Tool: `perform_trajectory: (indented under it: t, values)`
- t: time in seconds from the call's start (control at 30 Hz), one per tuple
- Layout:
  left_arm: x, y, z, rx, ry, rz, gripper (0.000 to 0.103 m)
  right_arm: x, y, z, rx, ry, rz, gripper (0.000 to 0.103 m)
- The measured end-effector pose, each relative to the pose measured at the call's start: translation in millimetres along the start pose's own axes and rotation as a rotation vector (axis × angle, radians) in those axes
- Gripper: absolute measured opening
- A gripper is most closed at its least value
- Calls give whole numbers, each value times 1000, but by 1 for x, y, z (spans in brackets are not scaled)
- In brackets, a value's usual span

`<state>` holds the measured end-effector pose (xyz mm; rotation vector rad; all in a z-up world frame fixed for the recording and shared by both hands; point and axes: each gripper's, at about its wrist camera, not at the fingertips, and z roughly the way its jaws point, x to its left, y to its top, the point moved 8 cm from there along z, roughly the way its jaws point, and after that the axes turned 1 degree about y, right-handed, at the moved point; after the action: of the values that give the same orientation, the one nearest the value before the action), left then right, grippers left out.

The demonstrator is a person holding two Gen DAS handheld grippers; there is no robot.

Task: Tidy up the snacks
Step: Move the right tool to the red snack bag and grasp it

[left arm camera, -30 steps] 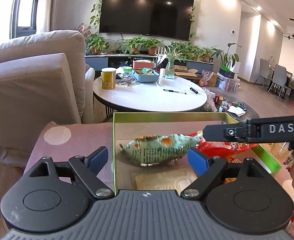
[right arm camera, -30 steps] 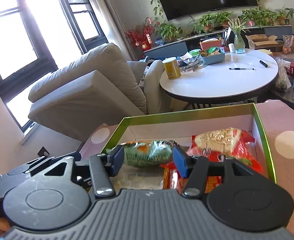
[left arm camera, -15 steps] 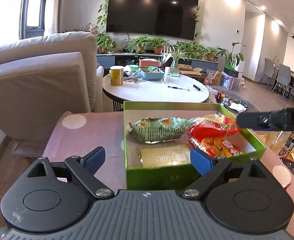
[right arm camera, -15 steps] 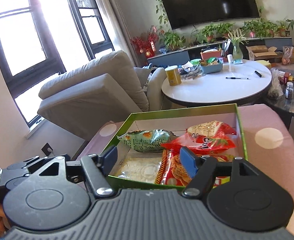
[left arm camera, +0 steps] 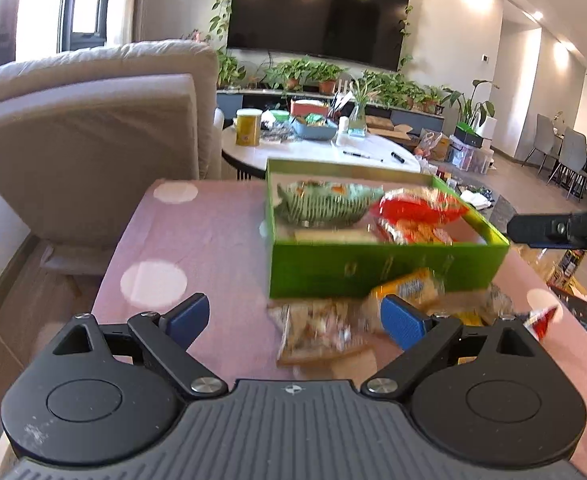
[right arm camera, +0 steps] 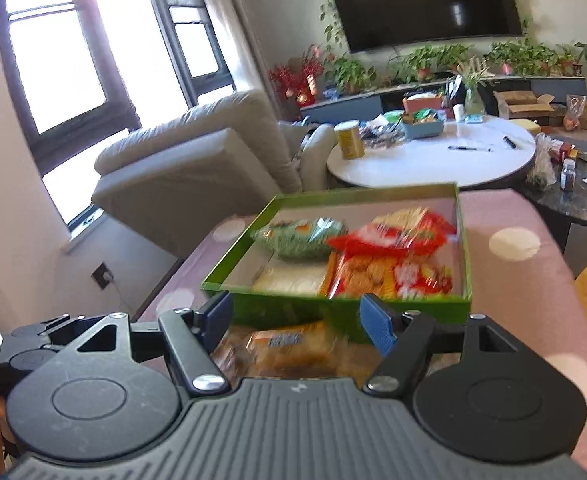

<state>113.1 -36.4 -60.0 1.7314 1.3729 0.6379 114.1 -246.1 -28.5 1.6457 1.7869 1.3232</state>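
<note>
Both the left tool [left arm camera: 295, 322] and the right tool [right arm camera: 295, 320] stand wide apart, gripping nothing; the left one's jaws have just been opening. The green box [left arm camera: 373, 268] of snacks sits on the pink dotted tabletop [left arm camera: 197, 240], with loose snack packets [left arm camera: 321, 332] lying just before it.

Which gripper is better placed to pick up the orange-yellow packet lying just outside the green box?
Right, probably: the orange-yellow packet lies centred between the open right gripper; it sits off-centre of the left gripper.

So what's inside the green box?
The green box holds a green snack bag, red snack bags and a pale packet. Anything beneath those bags is hidden.
</note>
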Motion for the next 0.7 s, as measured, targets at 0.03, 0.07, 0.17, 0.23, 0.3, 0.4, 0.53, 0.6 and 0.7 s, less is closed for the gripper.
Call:
perform_trajectory:
  t: [0.03,0.07,0.17,0.23,0.3,0.4,0.53,0.6,0.7]
  values:
    - [2,-5,-3,6,2,-2,92,6,-7,0,18,8,-11,66]
    - [3,-12,-6,15,4,-3,92,13,-17,1,40,18,-28,66]
    - [8,-30,-13,49,3,-17,92,34,-46,8,103,47,-64,66]
    - [10,-42,-17,75,-10,-26,91,48,-64,14,143,71,-70,66]
    - [11,-53,-21,98,-22,-30,89,59,-75,17,169,93,-72,66]
    - [15,-65,-29,110,-28,-33,86,70,-81,14,188,115,-71,66]
    - [13,-77,-36,125,-59,-34,74,72,-85,7,209,119,-27,65]
    - [11,-83,-37,138,-76,-33,70,72,-87,5,217,117,-3,64]
    - [11,-87,-37,139,-92,-48,69,74,-91,4,232,123,18,64]
